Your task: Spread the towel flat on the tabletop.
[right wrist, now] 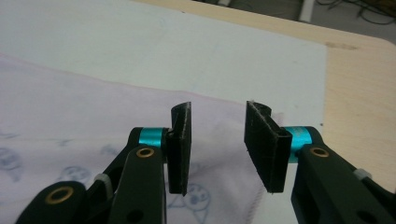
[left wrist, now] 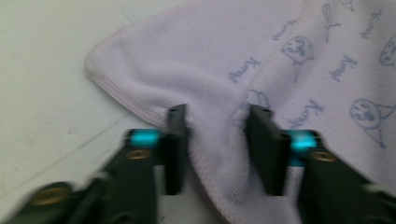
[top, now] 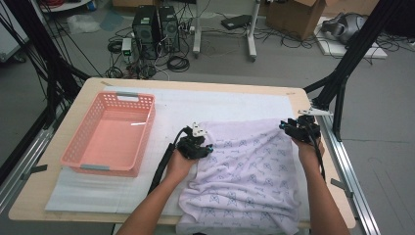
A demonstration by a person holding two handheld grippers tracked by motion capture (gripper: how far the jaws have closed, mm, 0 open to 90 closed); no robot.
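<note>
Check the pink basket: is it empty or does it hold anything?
Empty. The high view shows the pink basket with its bare floor fully visible; the towel lies on the table beside it.

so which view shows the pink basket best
The high view: the pink basket sits whole on the table's left side, with its perforated walls, grey handles and bare inside visible. The left gripper view looks at the printed towel instead, and the right gripper view at the towel's edge and the white mat.
</note>
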